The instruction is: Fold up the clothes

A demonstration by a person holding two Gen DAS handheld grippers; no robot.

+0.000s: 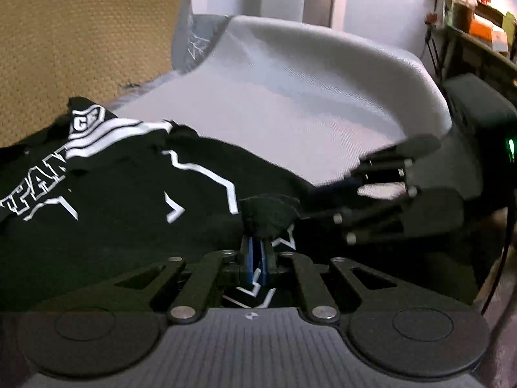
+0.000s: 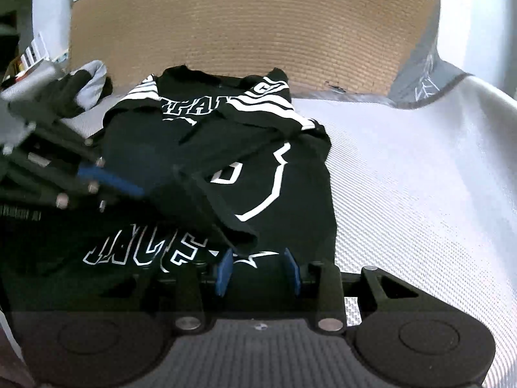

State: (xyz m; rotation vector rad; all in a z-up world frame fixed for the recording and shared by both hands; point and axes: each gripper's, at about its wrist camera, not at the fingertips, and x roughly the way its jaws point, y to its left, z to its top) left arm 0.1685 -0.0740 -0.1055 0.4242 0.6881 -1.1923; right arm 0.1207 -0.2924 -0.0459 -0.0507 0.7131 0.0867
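Pale woven bedding (image 2: 420, 194) carries my half-folded black shirt (image 2: 200, 148), its corner pinched in my left gripper (image 1: 257, 245) while my right gripper (image 2: 258, 271) hangs spread and empty above the cloth, so I judge that any tug could undo the fold.

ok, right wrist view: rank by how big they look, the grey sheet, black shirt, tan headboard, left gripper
1. Grey sheet and black shirt: about the same area, too close to rank.
2. Tan headboard, a little smaller.
3. Left gripper, smallest; it is blurred and cut off by the edge of the picture.
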